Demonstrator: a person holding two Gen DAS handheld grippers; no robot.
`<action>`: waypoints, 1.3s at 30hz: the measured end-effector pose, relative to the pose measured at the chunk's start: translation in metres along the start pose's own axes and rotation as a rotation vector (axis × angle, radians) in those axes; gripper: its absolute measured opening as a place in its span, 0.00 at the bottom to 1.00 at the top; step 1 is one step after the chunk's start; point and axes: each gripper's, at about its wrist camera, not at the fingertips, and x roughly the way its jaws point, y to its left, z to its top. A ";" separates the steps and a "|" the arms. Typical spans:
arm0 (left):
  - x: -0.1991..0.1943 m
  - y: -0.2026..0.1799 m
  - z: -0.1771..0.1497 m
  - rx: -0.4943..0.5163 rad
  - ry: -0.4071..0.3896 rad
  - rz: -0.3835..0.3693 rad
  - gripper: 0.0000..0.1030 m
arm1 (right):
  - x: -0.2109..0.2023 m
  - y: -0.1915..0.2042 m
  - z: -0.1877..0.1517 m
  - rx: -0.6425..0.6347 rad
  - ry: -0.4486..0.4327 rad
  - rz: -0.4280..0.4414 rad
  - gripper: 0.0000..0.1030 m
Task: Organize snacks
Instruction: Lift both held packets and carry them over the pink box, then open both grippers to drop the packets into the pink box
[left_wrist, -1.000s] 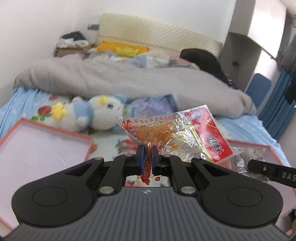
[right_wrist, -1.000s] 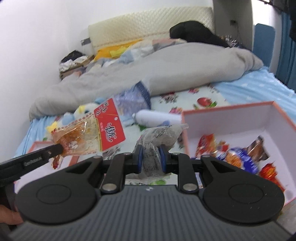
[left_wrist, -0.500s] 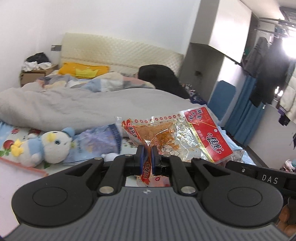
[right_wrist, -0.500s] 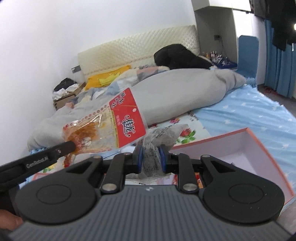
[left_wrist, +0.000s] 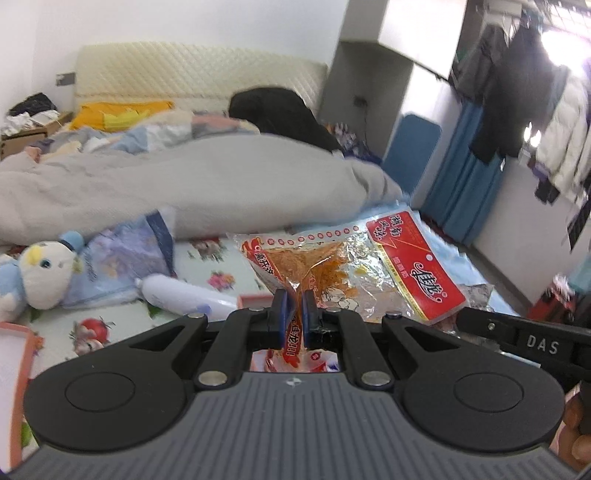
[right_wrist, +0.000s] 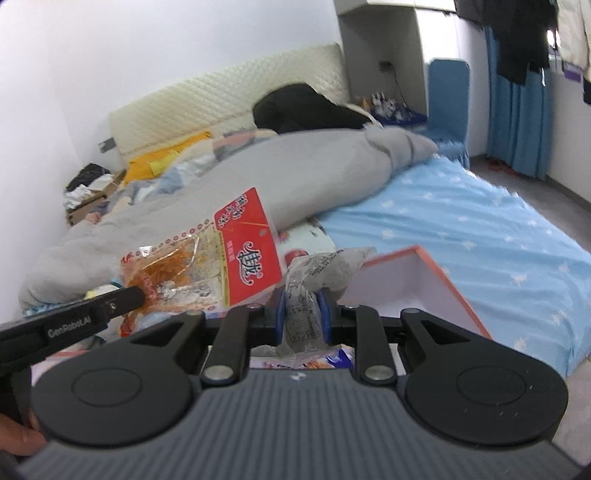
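Grey duvet (left_wrist: 192, 184) heaped across bed; cream padded headboard (left_wrist: 192, 77) behind. Plush toy (left_wrist: 40, 273) beside white bottle (left_wrist: 184, 293) on floral sheet. Blue curtain (right_wrist: 517, 110) at right; black garment (right_wrist: 299, 109) near headboard.

Your left hand-held gripper (left_wrist: 294, 310) is matt black plastic; its snack packet (left_wrist: 354, 266) is glossy crinkled film. The duvet (left_wrist: 192, 184) is soft matt cloth.

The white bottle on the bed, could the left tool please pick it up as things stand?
Probably not: the left tool is shut on the red snack pack; the bottle lies unobstructed.
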 end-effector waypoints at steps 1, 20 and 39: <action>0.008 -0.003 -0.004 0.007 0.018 -0.001 0.09 | 0.004 -0.004 -0.003 0.003 0.013 -0.004 0.22; 0.099 -0.010 -0.055 0.068 0.289 -0.010 0.11 | 0.061 -0.055 -0.052 0.051 0.187 -0.080 0.21; -0.017 -0.019 0.016 0.128 0.092 -0.082 0.67 | -0.040 -0.026 -0.001 0.027 -0.034 -0.057 0.21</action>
